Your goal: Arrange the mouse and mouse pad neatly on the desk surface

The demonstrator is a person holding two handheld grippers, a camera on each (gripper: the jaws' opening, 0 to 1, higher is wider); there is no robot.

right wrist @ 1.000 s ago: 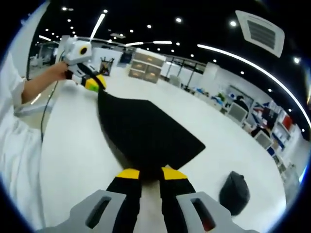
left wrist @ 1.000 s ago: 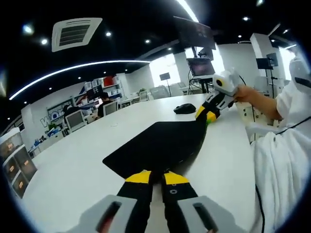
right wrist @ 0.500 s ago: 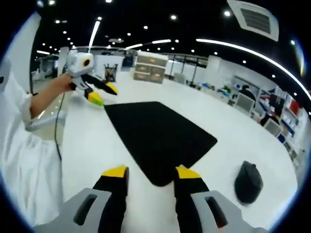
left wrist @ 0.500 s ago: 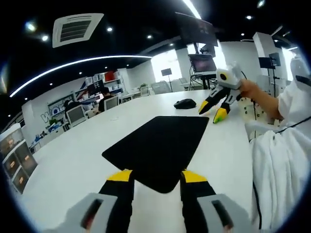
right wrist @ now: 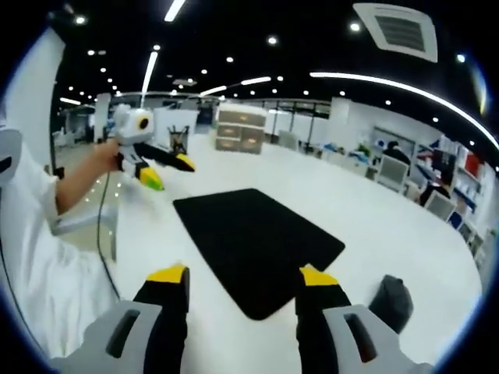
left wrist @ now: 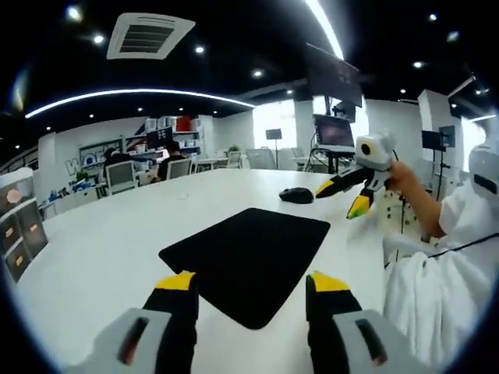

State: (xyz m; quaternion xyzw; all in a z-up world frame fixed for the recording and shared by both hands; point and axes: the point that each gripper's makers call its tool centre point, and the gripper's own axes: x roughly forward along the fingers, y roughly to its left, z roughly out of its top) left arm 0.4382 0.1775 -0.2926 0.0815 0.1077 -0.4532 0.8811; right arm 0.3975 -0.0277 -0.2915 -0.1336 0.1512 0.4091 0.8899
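Note:
A black mouse pad (left wrist: 245,259) (right wrist: 256,244) lies flat on the white desk (left wrist: 101,241). A black mouse (left wrist: 296,195) sits beyond its far corner in the left gripper view; in the right gripper view the mouse (right wrist: 390,301) rests at the lower right, beside the pad. My left gripper (left wrist: 253,282) stands open above the pad's near edge with nothing between its jaws. My right gripper (right wrist: 243,274) is open too, above the opposite edge. Each gripper appears in the other's view, open and held in a hand: the right gripper (left wrist: 345,198), the left gripper (right wrist: 166,171).
A person in white (left wrist: 448,257) stands at the desk's edge. Chairs and monitors (left wrist: 125,175) line the far side. Drawer cabinets (right wrist: 238,117) stand past the desk end. A cable (right wrist: 100,234) hangs from the left gripper.
Both grippers have let go of the mouse pad and opened, then drawn back and up. The pad now lies flat on the desk. The mouse has not moved.

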